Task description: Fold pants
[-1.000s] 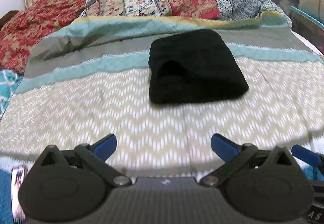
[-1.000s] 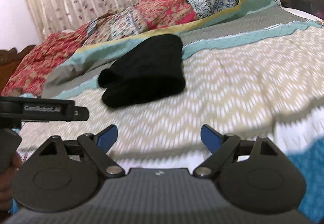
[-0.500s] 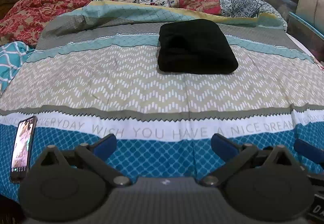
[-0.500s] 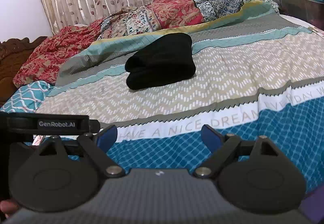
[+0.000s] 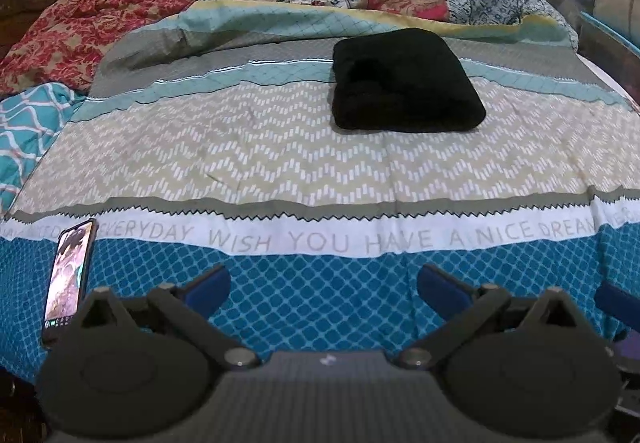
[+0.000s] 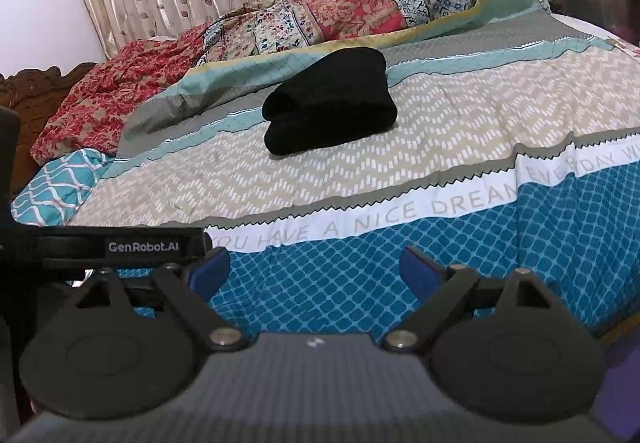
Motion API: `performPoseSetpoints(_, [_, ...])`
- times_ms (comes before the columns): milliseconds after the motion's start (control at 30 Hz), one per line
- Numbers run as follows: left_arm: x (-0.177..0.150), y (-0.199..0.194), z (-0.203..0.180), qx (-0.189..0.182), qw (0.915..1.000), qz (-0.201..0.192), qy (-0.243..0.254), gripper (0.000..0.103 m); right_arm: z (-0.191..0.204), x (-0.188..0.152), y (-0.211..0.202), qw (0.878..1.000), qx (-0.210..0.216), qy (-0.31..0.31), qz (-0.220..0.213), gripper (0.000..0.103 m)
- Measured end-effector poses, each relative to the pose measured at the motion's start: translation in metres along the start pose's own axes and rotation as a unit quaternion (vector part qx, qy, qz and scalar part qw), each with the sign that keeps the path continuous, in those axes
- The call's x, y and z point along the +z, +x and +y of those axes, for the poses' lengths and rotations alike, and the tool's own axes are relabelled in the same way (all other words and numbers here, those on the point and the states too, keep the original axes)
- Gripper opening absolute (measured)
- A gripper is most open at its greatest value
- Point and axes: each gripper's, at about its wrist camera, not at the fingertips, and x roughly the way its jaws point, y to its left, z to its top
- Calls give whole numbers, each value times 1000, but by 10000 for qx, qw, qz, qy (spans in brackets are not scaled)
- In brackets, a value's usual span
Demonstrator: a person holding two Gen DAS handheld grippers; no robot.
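Left wrist view: the left gripper [image 5: 323,285] sat with its fingers spread wide and nothing between them, low over the blue edge of the bedspread [image 5: 312,295]. The black pants [image 5: 404,81] lay well apart from it, already a folded bundle up on the chevron band. A phone [image 5: 69,277] lay close by on the left, easy to knock.

Right wrist view: the right gripper [image 6: 314,269] was spread and empty too. The pants [image 6: 330,101] looked puffy on their left end, so I'd guess that layer could spring loose on the soft bedding.

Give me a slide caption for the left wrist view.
Folded black pants lie on the bedspread; open left gripper hovers empty.
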Motion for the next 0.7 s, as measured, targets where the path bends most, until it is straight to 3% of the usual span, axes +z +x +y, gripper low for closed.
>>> performPoseSetpoints(400, [-4, -1, 11, 506, 9985, -185, -79, 103, -1, -3, 10, 9996, -116, 140, 204, 94])
performPoseSetpoints(700, [-9, 0, 17, 483, 9987, -113, -71, 103, -1, -3, 10, 9996, -84, 167, 231, 94])
